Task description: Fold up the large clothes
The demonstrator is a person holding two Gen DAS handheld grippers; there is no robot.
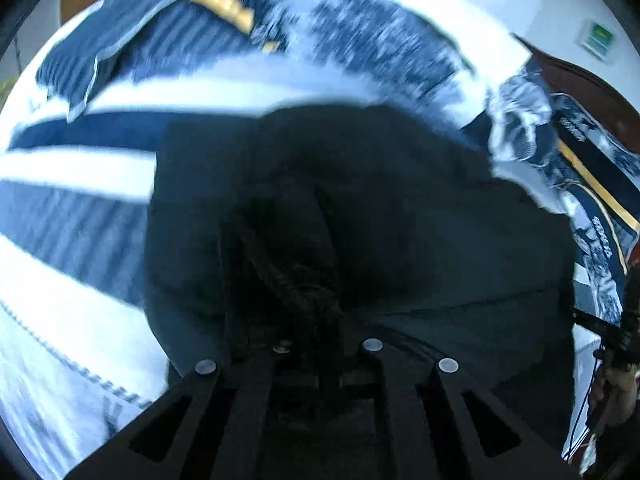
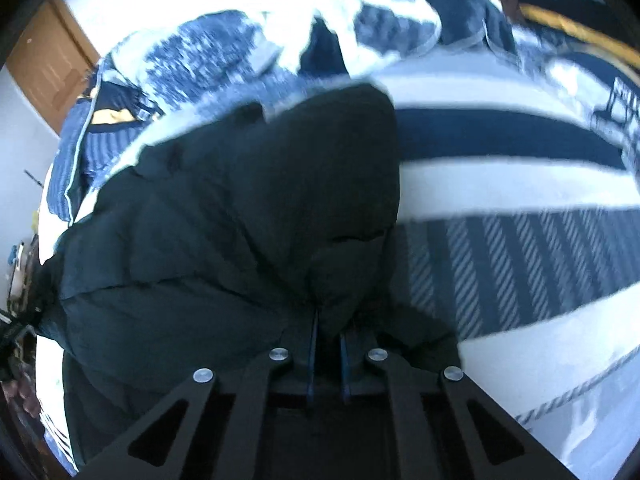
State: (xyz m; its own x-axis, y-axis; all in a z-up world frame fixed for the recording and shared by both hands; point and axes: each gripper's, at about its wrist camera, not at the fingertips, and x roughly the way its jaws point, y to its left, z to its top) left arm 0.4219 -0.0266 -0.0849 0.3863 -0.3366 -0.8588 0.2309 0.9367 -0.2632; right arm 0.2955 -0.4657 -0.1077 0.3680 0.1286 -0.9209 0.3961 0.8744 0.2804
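Observation:
A large dark, puffy garment [image 1: 360,208] lies bunched on a bed with blue and white striped bedding [image 1: 72,168]. My left gripper [image 1: 316,320] is shut on a fold of the dark garment, its fingers buried in the cloth. In the right wrist view the same garment [image 2: 224,208] fills the centre and left. My right gripper [image 2: 328,332] is shut on a pinch of it, with the blue finger pads [image 2: 313,344] close together around the cloth. Both views are motion-blurred.
Crumpled blue and white patterned bedding with yellow trim [image 1: 224,4] lies beyond the garment. A wooden door [image 2: 48,60] and white wall are at the left of the right wrist view. A dark headboard [image 1: 580,80] is at the right.

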